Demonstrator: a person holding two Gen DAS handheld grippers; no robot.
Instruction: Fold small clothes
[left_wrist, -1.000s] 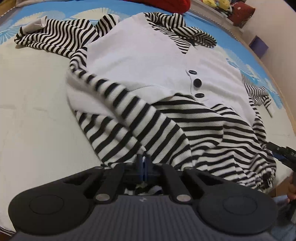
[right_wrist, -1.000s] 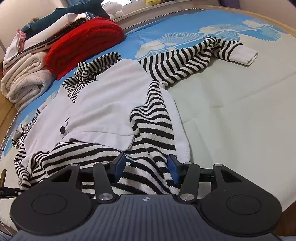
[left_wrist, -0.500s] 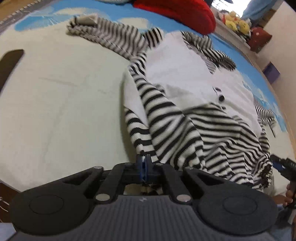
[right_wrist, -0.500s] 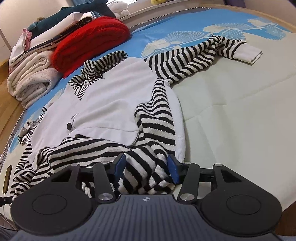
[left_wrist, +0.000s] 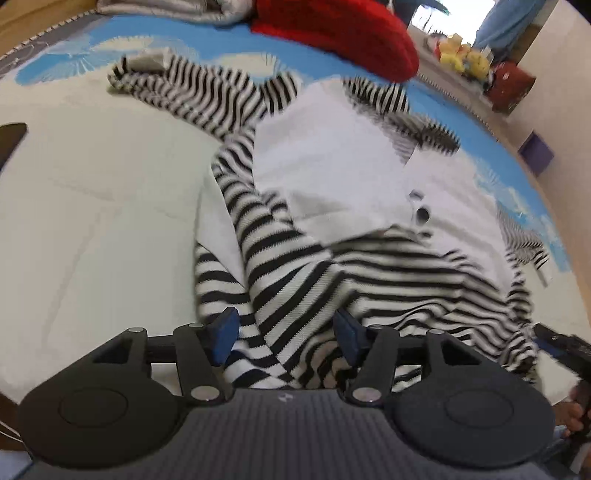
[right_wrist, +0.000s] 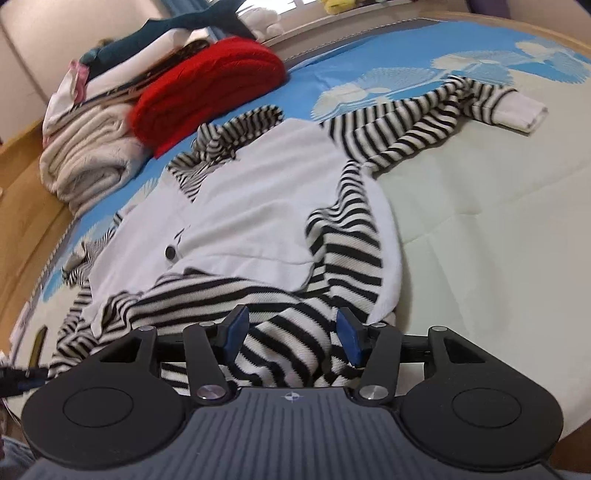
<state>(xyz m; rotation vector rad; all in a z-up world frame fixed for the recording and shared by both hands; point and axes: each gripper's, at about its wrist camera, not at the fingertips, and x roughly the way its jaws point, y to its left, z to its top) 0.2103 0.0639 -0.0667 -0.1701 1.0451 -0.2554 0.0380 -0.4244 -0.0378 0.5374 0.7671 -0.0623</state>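
Note:
A small white top (left_wrist: 332, 177) with black-and-white striped sleeves, collar and hem lies face up on the bed, with dark buttons (left_wrist: 422, 213) down its front. My left gripper (left_wrist: 287, 332) is over the near hem. Its jaws are opening, and striped fabric lies loose between the blue pads (left_wrist: 225, 334). In the right wrist view the same top (right_wrist: 251, 221) spreads out ahead, one striped sleeve (right_wrist: 424, 122) flung to the far right. My right gripper (right_wrist: 291, 332) stands open and is opening a little wider. A bunched striped fold sits between its pads (right_wrist: 349, 336), not pinched.
A folded red knit (right_wrist: 207, 92) and a stack of pale folded clothes (right_wrist: 92, 147) lie at the head of the blue-and-cream sheet (right_wrist: 480, 240). Plush toys (left_wrist: 458, 59) and a purple box (left_wrist: 535, 155) stand beyond the bed. A wooden bed edge (right_wrist: 22, 206) runs along the left.
My left gripper was shut on the striped hem and has now let go, its jaws apart. It also shifted sideways along the hem. The right gripper stayed put, with more striped fabric bunched between its fingers.

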